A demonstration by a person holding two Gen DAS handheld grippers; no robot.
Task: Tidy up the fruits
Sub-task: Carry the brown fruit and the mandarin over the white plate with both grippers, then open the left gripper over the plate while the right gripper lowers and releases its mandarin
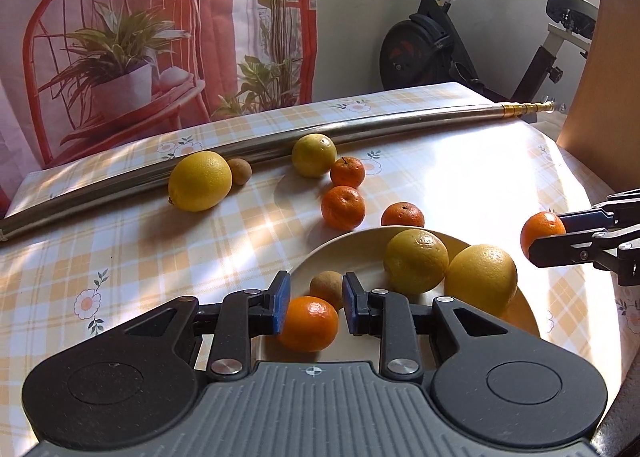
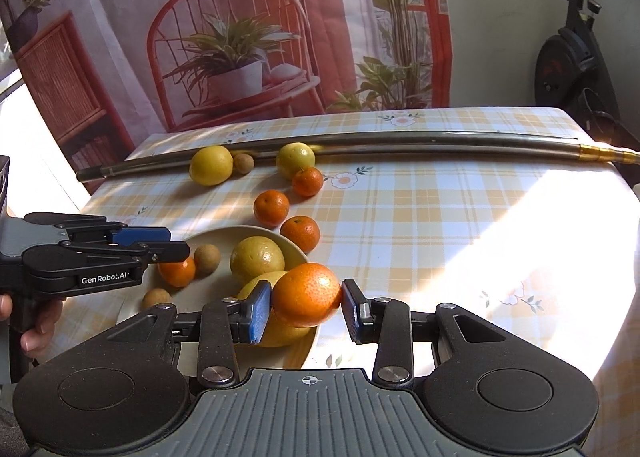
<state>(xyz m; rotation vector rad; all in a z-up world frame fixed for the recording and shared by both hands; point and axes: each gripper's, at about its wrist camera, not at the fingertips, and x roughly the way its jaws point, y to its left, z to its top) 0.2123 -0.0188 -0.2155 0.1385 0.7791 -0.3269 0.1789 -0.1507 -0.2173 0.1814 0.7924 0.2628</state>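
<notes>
Right tongs [image 2: 306, 307] pinching a small round orange mandarin [image 2: 306, 294] over the crowded cream plate [image 2: 296, 253], left tongs [image 1: 316, 303] wide: dropped, it could roll off.

Table [image 2: 420, 225] under yellow-and-white checked cloth with flower print, sun patch on right side. Long metal pipe [image 2: 360, 147] along far edge, brass end at right. Just before pipe, toward far left corner: large lemon [image 2: 211, 165], small brown fruit [image 2: 243, 163], second lemon [image 2: 295, 160]. Three mandarins [image 2: 271, 208] trail from there to cream plate [image 2: 296, 253] at near left. One small brown fruit [image 2: 156, 297] on cloth beside plate.
</notes>
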